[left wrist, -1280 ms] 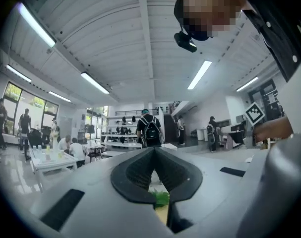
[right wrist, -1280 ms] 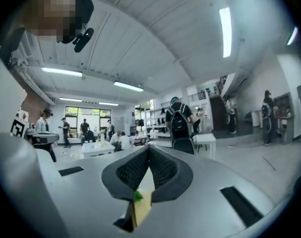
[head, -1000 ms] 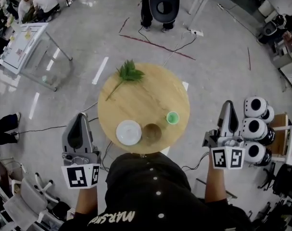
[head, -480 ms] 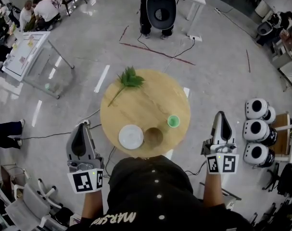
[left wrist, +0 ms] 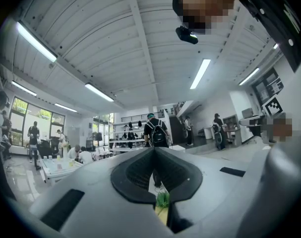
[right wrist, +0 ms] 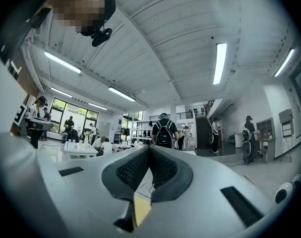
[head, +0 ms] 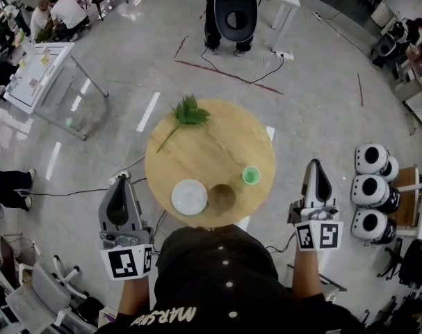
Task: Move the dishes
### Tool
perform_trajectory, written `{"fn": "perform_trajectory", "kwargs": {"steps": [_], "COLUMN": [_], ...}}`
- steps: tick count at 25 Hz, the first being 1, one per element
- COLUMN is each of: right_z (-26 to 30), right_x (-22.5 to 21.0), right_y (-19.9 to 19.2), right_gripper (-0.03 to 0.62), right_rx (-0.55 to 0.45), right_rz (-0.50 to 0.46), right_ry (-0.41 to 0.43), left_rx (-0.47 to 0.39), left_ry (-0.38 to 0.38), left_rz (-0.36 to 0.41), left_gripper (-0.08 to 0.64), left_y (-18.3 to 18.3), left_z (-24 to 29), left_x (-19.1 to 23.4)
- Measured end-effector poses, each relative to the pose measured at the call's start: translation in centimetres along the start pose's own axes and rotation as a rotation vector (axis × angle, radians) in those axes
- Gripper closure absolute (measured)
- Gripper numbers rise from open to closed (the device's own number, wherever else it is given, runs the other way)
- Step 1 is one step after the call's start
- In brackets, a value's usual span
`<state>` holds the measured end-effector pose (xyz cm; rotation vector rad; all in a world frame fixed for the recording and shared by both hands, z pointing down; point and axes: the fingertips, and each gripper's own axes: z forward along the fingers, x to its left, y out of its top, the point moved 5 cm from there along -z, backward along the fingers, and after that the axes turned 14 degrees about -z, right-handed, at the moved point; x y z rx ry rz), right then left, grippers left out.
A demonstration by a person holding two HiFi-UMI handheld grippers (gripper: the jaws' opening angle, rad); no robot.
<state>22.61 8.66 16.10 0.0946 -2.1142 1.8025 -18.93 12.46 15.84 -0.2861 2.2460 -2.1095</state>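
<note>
**Round table, three dishes, two empty grippers**

Item: round wooden table (head: 217, 141), seen from above, directly in front of the person.

Dishes, all on the near half of the table:
- White plate (head: 189, 197), near the front edge, left of centre.
- Brown bowl (head: 222, 197), just beside the plate on its right; whether the rims touch cannot be told.
- Small green cup (head: 251, 175), right of the bowl, apart from it and close to the table's right edge.

Other item on the table: green leafy sprig (head: 188, 111) at the far left edge, well apart from the dishes.

Left gripper (head: 122, 183) (left wrist: 154, 152): held off the table's left side, level with the plate. Jaws closed tip to tip, nothing between them.

Right gripper (head: 315, 165) (right wrist: 149, 150): held off the table's right side, well clear of the cup. Jaws likewise closed together, holding nothing.

Surroundings: three white rounded devices (head: 370, 186) in a row on the floor to the right. A person with a backpack (right wrist: 165, 133) stands beyond the table.
</note>
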Motion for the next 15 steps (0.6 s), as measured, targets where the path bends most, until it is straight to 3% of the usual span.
{"fn": "perform_trajectory", "kwargs": {"steps": [15], "right_z": [0.77], "right_x": [0.81], "right_y": [-0.07], "right_gripper": [0.592], "right_rx": [-0.002], "right_rz": [-0.006], "right_ry": [0.033], "left_rx": [-0.009], "left_ry": [0.002], "left_rz": [0.014], "left_gripper": [0.549], "left_y": [0.13], "left_z": [0.12], "left_x": [-0.17]}}
